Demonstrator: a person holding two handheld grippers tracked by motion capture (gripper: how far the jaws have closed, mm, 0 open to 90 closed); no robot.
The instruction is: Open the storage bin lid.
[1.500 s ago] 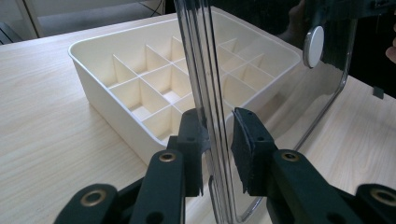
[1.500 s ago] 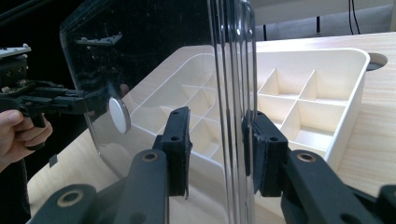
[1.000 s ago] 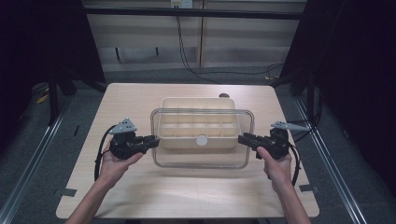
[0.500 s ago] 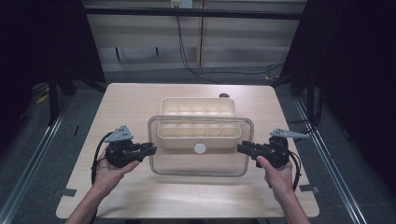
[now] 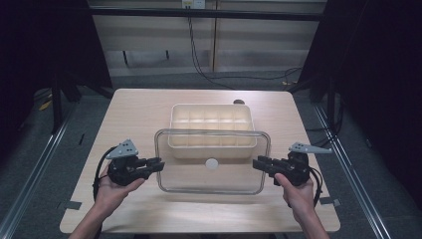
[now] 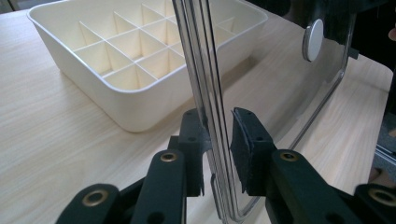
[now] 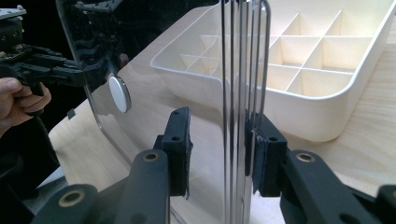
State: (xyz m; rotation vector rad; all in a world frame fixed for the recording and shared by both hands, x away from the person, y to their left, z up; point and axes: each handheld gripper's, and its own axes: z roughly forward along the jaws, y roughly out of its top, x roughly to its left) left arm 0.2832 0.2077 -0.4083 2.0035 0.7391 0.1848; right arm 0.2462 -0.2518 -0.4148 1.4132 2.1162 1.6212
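The clear, flat, rounded-rectangle plastic lid [image 5: 213, 160] with a small white round knob [image 5: 212, 163] hung level between the two tools, above the light wooden table [image 5: 139, 114] and partly over the near edge of the cream plastic tray of square compartments [image 5: 211, 122]. The left gripper [image 5: 155, 164] was clamped on the lid's left rim. The right gripper [image 5: 259, 163] was clamped on the opposite rim, each rim running edge-on between the black jaws.

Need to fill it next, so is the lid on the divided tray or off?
Off. The clear lid is held by both grippers, overlapping just the near edge of the tray.
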